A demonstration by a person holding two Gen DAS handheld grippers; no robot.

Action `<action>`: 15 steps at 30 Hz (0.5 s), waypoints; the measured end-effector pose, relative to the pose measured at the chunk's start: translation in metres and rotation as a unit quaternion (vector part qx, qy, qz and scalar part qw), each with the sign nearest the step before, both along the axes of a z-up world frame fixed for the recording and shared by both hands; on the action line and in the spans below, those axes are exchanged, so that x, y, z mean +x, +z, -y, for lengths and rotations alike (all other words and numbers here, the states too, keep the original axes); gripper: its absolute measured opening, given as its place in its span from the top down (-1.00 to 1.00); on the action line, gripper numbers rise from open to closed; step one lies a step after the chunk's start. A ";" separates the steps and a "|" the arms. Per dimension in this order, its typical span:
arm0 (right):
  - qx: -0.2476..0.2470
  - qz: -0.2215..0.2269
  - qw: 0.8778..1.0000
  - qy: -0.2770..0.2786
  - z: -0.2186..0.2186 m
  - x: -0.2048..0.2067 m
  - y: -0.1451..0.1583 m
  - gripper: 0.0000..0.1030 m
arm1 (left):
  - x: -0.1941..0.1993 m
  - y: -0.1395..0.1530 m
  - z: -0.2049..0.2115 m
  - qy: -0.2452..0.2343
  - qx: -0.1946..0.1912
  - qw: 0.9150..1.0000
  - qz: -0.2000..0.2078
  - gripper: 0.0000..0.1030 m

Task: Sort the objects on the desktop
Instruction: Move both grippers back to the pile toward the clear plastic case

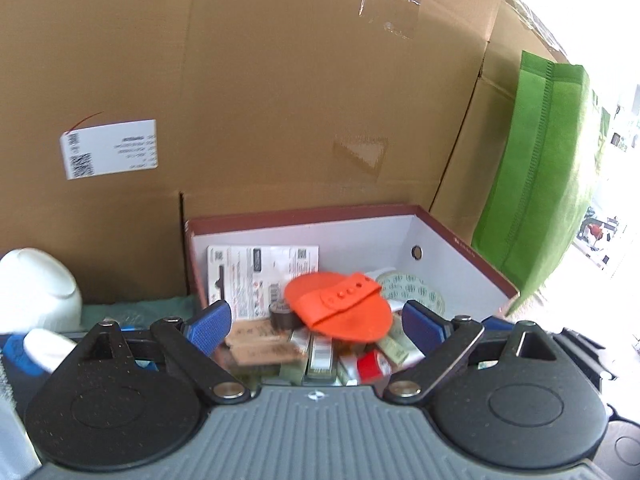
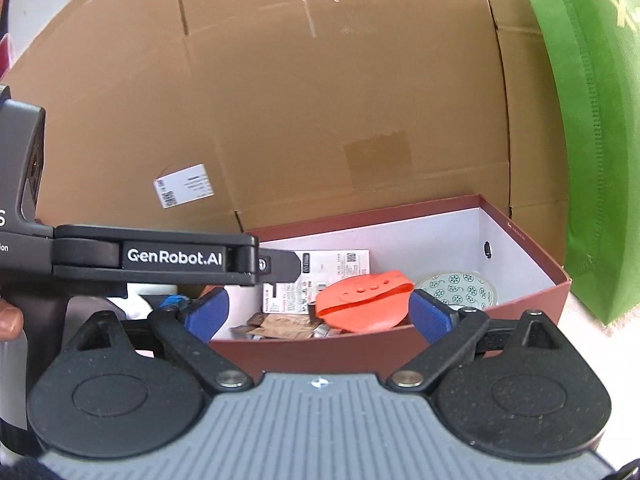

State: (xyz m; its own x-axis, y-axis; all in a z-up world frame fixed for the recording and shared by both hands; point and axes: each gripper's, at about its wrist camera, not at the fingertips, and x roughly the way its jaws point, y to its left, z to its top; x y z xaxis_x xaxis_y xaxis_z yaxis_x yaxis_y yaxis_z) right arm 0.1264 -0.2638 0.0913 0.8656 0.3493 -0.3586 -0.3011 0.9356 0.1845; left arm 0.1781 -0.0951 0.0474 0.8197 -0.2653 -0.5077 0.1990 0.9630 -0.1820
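Already, the orange silicone pad (image 1: 340, 306) is seen lying atop the clutter in the shoebox (image 1: 464, 264); both the left gripper (image 1: 320, 324) and right gripper (image 2: 320, 312) are spread wide, empty. A careless reach could knock the box's near wall or dislodge the pad.

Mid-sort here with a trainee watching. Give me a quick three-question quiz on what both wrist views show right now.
1. True or false: the orange silicone pad lies inside the shoe box.
2. What stands right of the box? A) green bag B) blue bucket C) metal rack
3. Are the right tongs gripping anything?

Key
1. True; it rests on top of the other items.
2. A
3. No; they stand open and empty, as do the left tongs.
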 end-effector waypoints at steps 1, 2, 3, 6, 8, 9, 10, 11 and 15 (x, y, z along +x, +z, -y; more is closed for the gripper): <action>-0.001 0.003 1.000 -0.001 -0.002 -0.005 0.000 -0.89 | -0.006 0.000 -0.001 0.002 0.004 1.000 0.001 -0.85; -0.003 0.005 1.000 -0.002 -0.005 -0.010 0.000 -0.89 | -0.010 -0.001 -0.001 0.005 0.007 1.000 0.002 -0.85; -0.006 0.007 1.000 -0.002 -0.008 -0.014 0.000 -0.89 | -0.015 -0.002 -0.002 0.008 0.011 1.000 0.003 -0.85; -0.021 0.014 1.000 0.002 -0.019 -0.028 -0.002 -0.89 | -0.029 -0.005 -0.005 0.014 0.025 1.000 0.000 -0.85; -0.031 0.020 0.999 0.008 -0.027 -0.038 -0.004 -0.89 | -0.042 -0.008 -0.009 0.018 0.031 0.999 0.003 -0.85; -0.034 0.020 0.999 0.010 -0.031 -0.043 -0.006 -0.89 | -0.049 -0.011 -0.011 0.021 0.033 0.999 0.005 -0.85; -0.037 0.019 0.999 0.015 -0.035 -0.047 -0.008 -0.89 | -0.056 -0.014 -0.014 0.023 0.035 0.999 0.006 -0.85; -0.038 0.017 0.999 0.020 -0.039 -0.051 -0.010 -0.89 | -0.063 -0.017 -0.016 0.024 0.037 0.999 0.006 -0.85; -0.044 0.007 0.998 0.045 -0.055 -0.067 -0.021 -0.89 | -0.088 -0.031 -0.028 0.030 0.036 0.999 0.004 -0.85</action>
